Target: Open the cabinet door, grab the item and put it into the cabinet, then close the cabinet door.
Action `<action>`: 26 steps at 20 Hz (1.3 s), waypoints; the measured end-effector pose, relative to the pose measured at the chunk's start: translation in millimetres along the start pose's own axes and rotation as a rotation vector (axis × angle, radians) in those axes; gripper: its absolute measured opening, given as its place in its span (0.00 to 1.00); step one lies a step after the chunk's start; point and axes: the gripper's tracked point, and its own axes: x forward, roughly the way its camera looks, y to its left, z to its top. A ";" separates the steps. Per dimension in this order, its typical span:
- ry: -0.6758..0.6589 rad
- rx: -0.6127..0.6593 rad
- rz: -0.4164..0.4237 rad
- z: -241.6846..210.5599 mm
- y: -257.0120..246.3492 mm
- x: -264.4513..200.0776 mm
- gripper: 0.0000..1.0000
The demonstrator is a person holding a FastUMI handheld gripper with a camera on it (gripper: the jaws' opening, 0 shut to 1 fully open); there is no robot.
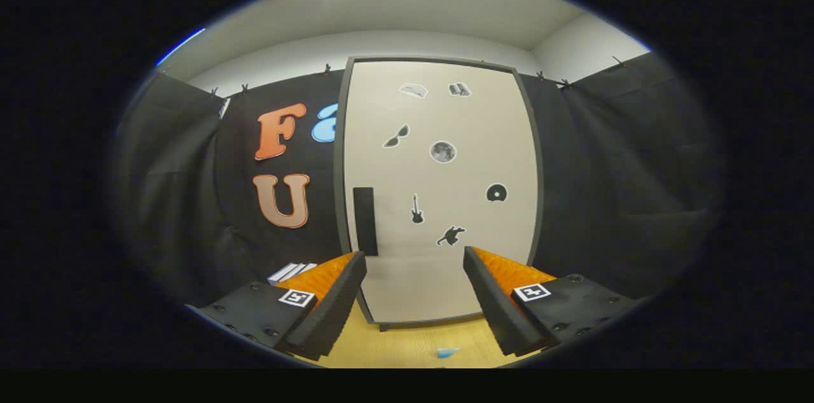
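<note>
Spread wide and holding nothing, my gripper (414,301) faces the cabinet (439,190), whose pale door is shut inside its dark frame and dotted with small black stickers. Between the fingers, low on the wooden table (407,346) and just ahead of them, lies a small blue item (448,352), near the table's front edge and apart from the cabinet's foot. That, I judge, is the thing to go inside, though it is too small to name. A dark upright handle (365,220) sits on the door near its left edge, just beyond my left finger (331,307). To the left of the cabinet, behind that finger, a few white flat things (291,272) rest near the table's back edge.

As I read it, the task has not begun: the door comes first. To do it well I would shift left and forward until the handle stands between the two fingers, close squarely on it along its length, not at a tip, and then pull in an arc, since the hinges are presumably on the right side. Pulling straight back could slip the grip or drag the cabinet across the table. I would also keep the fingers above the blue item so the sweep does not knock it away.
</note>
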 end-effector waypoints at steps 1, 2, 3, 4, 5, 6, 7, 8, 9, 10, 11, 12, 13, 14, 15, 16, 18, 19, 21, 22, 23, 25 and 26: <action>0.001 -0.007 0.002 2.0 6.4 8.6 0.98; 0.003 -0.012 0.004 3.8 12.5 17.6 0.98; 0.007 -0.018 0.008 4.6 18.7 26.8 0.98; 0.011 -0.024 0.013 4.8 25.5 36.6 0.98; 0.017 -0.028 0.016 4.7 31.2 45.9 0.98; 0.020 -0.032 0.016 4.3 36.3 56.3 0.98; 0.024 -0.034 0.015 5.3 40.5 65.3 0.97; 0.029 -0.035 0.023 5.0 46.9 74.5 0.97; 0.036 -0.032 0.025 3.7 50.0 84.5 0.97; 0.046 -0.031 0.025 1.4 52.7 94.4 0.97; 0.062 -0.031 0.025 -2.4 53.9 104.4 0.95; 0.073 -0.032 0.019 -5.5 53.8 113.8 0.94; 0.082 -0.037 0.015 -9.0 52.7 123.4 0.94; 0.092 -0.042 0.008 -11.6 51.5 129.5 0.93; 0.096 -0.044 0.003 -13.4 49.3 137.1 0.91; 0.102 -0.040 0.005 -14.9 50.1 142.1 0.90; 0.121 -0.032 0.010 -19.7 51.3 148.4 0.76; 0.131 -0.028 0.011 -22.2 52.0 151.0 0.67; 0.144 -0.021 0.017 -26.3 51.8 156.5 0.55; 0.149 -0.014 0.022 -27.7 53.6 157.6 0.49; 0.147 -0.008 0.020 -27.3 53.7 155.7 0.42; 0.147 0.005 0.016 -28.1 54.1 158.0 0.39; 0.153 0.009 0.015 -28.8 54.0 156.8 0.38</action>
